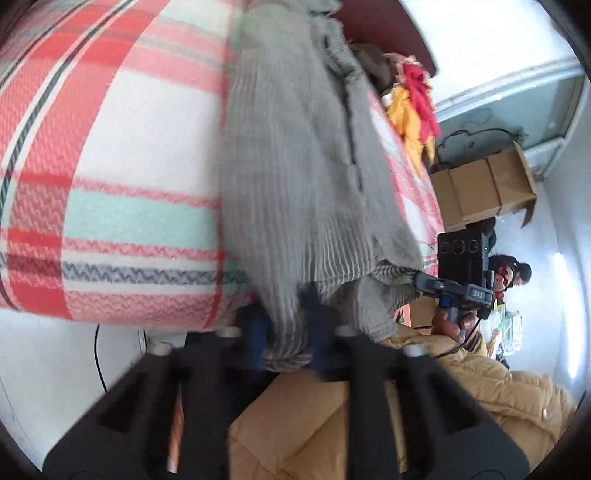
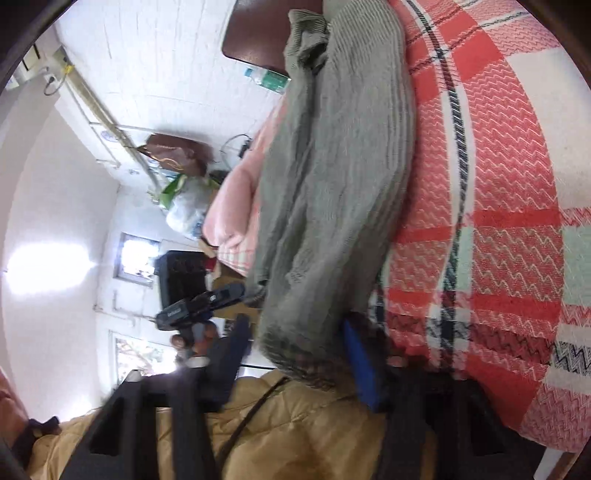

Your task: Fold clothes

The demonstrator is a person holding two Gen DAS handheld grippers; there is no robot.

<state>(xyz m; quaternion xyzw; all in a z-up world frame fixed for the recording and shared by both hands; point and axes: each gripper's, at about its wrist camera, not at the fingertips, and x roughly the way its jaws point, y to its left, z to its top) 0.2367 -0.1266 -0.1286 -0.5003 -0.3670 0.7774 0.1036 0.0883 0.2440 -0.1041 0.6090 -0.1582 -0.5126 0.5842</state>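
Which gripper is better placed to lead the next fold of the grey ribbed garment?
Neither clearly: the left gripper and right gripper each clamp an end of the grey garment above the plaid blanket.

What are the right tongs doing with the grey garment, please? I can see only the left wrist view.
Observer: The right tongs are clamped on a thick bunch of the grey ribbed garment at its near end.
Operator: Thank you. Is anything lying next to the garment on that side?
Observer: Yes, a pink blanket lies beside it, on the side away from the open stretch of plaid bedcover.
Operator: And is there anything near the headboard?
Observer: A plastic bottle with a green label sits right by the dark headboard.
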